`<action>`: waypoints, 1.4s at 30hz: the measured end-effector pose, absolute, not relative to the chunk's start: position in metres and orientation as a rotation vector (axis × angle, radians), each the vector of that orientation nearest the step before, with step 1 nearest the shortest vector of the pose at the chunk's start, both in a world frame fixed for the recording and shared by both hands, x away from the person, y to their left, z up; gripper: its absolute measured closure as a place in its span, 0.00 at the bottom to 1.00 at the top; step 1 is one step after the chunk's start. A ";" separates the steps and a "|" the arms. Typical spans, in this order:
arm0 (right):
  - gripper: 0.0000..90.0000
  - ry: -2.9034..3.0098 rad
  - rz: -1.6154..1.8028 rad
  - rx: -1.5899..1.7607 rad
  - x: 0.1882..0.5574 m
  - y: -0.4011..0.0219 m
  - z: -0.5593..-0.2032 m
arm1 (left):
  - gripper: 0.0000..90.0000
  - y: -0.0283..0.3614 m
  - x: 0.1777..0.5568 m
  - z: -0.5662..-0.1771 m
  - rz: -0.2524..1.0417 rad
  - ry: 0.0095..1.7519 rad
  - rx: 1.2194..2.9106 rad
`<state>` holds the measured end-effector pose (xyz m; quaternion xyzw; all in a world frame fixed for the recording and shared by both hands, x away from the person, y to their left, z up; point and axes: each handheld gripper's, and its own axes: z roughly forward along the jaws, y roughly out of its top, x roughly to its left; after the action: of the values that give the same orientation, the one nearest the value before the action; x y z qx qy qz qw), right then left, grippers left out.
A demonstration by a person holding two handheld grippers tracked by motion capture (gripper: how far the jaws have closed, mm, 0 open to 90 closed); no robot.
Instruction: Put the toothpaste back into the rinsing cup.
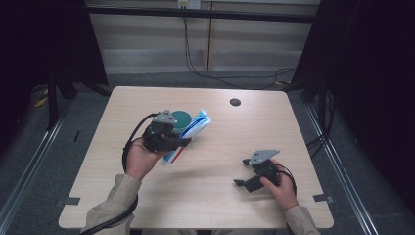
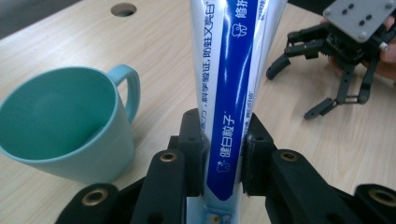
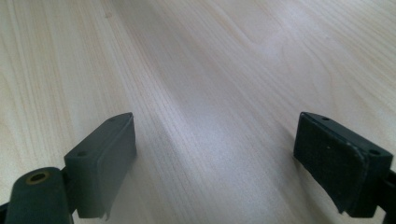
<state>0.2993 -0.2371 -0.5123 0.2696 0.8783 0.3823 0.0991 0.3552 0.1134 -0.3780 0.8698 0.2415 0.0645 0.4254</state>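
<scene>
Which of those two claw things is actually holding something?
The left tool, clamped on the blue-and-white toothpaste tube; the right tool stands open with nothing between its jaws.

Table (image 1: 210, 196): pale wood-grain top, smooth with a soft sheen, fine straight grain lines across the right gripper view. Toothpaste tube (image 2: 233, 93), centre of the left gripper view: glossy plastic film, blue and white print. Mug (image 2: 60, 126), at left there: teal, smooth, matt, plastic-looking. Left gripper (image 2: 223, 158): matt black plastic links, brass-coloured pivots. Right gripper (image 3: 215, 163): matt black pads, finely textured; grey metal plate (image 2: 357, 16), upper right.
</scene>
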 end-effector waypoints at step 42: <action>0.14 2.595 1.130 0.801 0.300 -0.237 -0.512 | 0.83 0.119 0.390 -0.342 0.301 0.734 1.864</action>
<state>0.2995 -0.2371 -0.5125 0.2710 0.8777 0.3822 0.1000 0.3896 0.1194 -0.3425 0.7805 0.3075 0.1262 0.5294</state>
